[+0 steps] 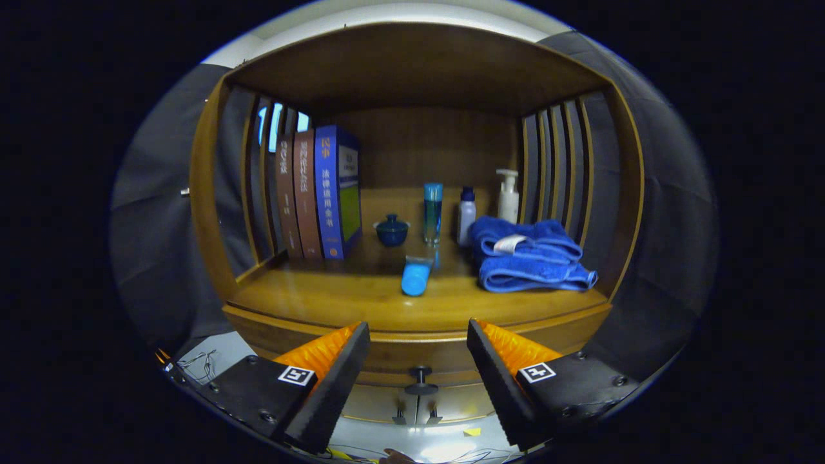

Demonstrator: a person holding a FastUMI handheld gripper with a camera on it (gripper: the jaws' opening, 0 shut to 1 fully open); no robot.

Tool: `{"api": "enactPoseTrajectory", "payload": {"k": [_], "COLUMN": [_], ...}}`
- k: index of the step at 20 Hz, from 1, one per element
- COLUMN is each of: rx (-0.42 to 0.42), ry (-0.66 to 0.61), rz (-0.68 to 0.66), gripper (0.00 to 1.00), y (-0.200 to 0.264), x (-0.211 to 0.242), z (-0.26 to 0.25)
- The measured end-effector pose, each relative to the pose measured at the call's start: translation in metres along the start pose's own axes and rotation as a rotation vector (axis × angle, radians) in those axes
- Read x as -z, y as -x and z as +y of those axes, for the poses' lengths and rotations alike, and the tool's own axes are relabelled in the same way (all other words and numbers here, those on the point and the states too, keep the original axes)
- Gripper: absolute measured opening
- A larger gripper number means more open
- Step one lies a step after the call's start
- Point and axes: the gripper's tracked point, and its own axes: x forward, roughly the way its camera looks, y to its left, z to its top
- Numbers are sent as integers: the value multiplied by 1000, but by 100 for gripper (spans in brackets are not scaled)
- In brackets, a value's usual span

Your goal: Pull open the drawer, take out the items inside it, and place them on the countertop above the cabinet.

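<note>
Wooden cabinet [412,193]: open-fronted shelf unit in warm brown timber, with a solid top board at 12 o'clock and a plain back panel. Side walls [561,161] at 3 and 9 o'clock: vertical slats with gaps between. Dark cloth booth wall [161,212]: visible around the cabinet at 9 and 3 o'clock and through the slats. Pale ceiling strip [399,9]: at 12 o'clock. Light floor [425,444]: glossy, at 6 o'clock, with thin cables [200,364] at 8 o'clock. Lighting: dim, interior shadowed.
</note>
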Motion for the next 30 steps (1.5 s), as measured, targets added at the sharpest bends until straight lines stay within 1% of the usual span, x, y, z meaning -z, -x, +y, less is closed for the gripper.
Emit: {"api": "enactPoseTrajectory", "payload": {"k": [8, 13, 22, 26, 30], "rx": [-3, -17, -38, -41, -37], "ry": [5, 11, 28, 29, 25], "rz": [-142, -188, -249, -261, -257], "gripper": [99, 99, 99, 99, 99], "y": [71, 113, 172, 185, 189], "x": [-81, -115, -140, -143, -142], "z": [7, 9, 8, 7, 6]}}
